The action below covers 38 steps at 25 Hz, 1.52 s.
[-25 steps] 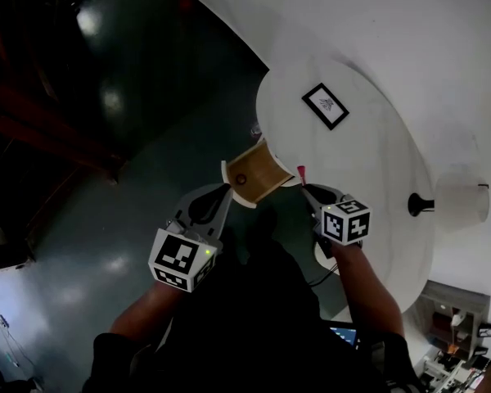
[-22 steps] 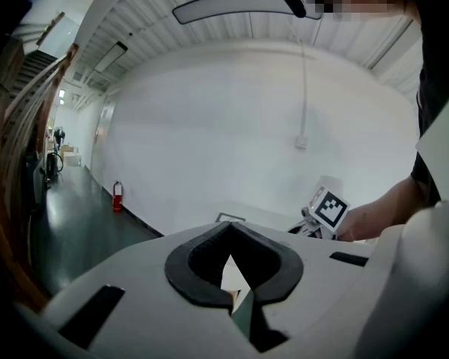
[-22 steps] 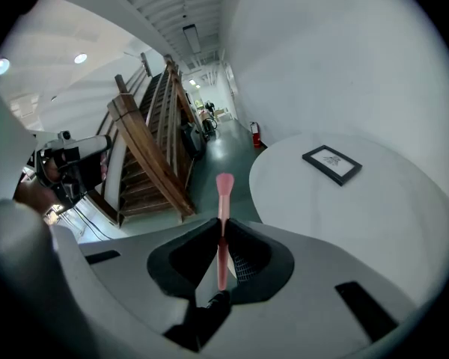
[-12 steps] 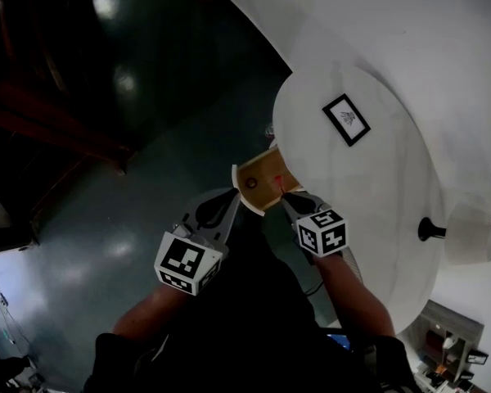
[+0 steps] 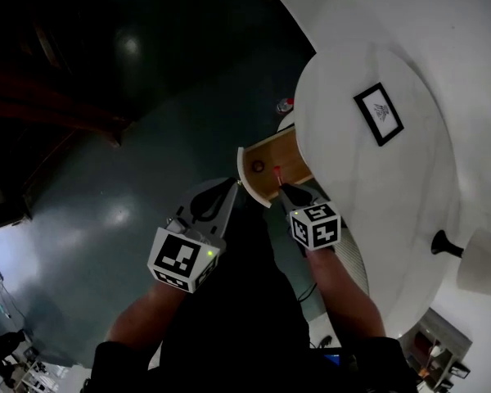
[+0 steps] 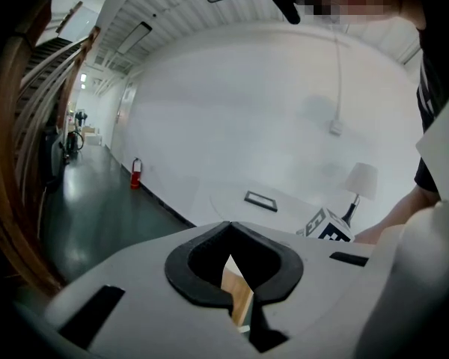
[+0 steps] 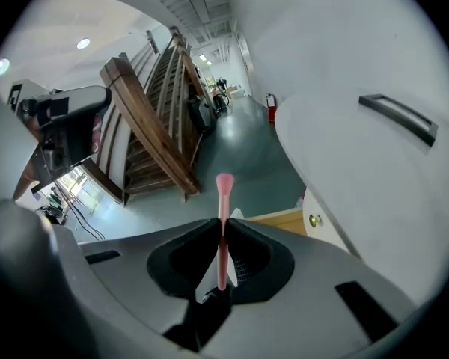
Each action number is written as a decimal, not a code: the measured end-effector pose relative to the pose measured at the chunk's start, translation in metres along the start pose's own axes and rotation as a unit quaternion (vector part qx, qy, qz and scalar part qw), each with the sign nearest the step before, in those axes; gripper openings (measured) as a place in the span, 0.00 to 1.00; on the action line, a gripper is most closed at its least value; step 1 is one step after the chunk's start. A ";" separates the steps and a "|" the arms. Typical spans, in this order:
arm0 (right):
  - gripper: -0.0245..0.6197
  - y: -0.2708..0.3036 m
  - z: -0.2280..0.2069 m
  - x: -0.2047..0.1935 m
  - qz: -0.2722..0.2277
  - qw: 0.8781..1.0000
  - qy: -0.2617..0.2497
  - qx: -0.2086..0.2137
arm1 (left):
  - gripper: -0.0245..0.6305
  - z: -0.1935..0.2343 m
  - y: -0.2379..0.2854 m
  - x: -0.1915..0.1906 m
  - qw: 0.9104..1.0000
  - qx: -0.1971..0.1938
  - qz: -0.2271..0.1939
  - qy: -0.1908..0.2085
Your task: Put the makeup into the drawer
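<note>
A small wooden drawer stands pulled out from under the round white table. My right gripper is shut on a slim pink makeup brush, whose tip hangs over the open drawer. In the right gripper view the brush sticks out past the jaws, with the drawer's wood and its knob beyond. My left gripper sits just left of the drawer's white front, jaws together and empty; drawer wood shows behind them. A small dark round thing lies in the drawer.
A black picture frame lies on the table and a white lamp stands at its right edge. A red fire extinguisher stands by the wall behind the table. A wooden staircase rises across the dark glossy floor.
Both grippers have come down toward the drawer. The right one has carried the pink brush from beside the drawer's right side to over its open inside. The left one stays shut.
</note>
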State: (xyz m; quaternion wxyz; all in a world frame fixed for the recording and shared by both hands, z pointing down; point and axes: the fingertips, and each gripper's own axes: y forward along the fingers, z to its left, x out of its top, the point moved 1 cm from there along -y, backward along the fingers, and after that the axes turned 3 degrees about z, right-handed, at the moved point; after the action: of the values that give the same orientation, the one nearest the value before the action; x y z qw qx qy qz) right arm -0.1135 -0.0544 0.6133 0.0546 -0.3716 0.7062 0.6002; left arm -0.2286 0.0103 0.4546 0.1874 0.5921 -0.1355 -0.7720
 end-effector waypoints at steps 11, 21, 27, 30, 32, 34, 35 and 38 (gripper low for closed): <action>0.11 0.113 -0.053 -0.069 0.061 0.998 0.000 -0.009 | 0.05 0.021 0.045 -0.097 0.999 -0.005 0.040 -0.017; 0.11 0.194 -0.087 -0.110 0.073 0.995 0.065 -0.006 | 0.05 0.051 0.085 -0.171 0.997 0.011 0.067 -0.034; 0.11 0.227 -0.113 -0.124 0.095 0.990 0.098 -0.015 | 0.05 0.054 0.094 -0.191 0.996 0.003 0.085 -0.033; 0.11 0.244 -0.120 -0.127 0.101 0.989 0.111 -0.017 | 0.05 0.060 0.097 -0.197 0.995 0.008 0.089 -0.036; 0.11 0.253 -0.125 -0.131 0.110 0.986 0.122 -0.026 | 0.05 0.064 0.100 -0.201 0.995 0.011 0.090 -0.038; 0.11 0.261 -0.129 -0.136 0.121 0.982 0.140 -0.034 | 0.05 0.066 0.102 -0.203 0.995 0.012 0.089 -0.041; 0.11 0.266 -0.131 -0.139 0.125 0.980 0.150 -0.035 | 0.05 0.067 0.103 -0.203 0.995 0.012 0.087 -0.044; 0.11 0.278 -0.135 -0.149 0.144 0.973 0.176 -0.035 | 0.05 0.068 0.103 -0.204 0.995 0.013 0.085 -0.051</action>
State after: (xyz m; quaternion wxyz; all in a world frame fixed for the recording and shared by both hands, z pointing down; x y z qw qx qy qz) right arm -0.1206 -0.1045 0.9523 -0.1705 -0.3676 0.7293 0.5512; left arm -0.2345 0.0090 0.6934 0.2373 0.5409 -0.2049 -0.7805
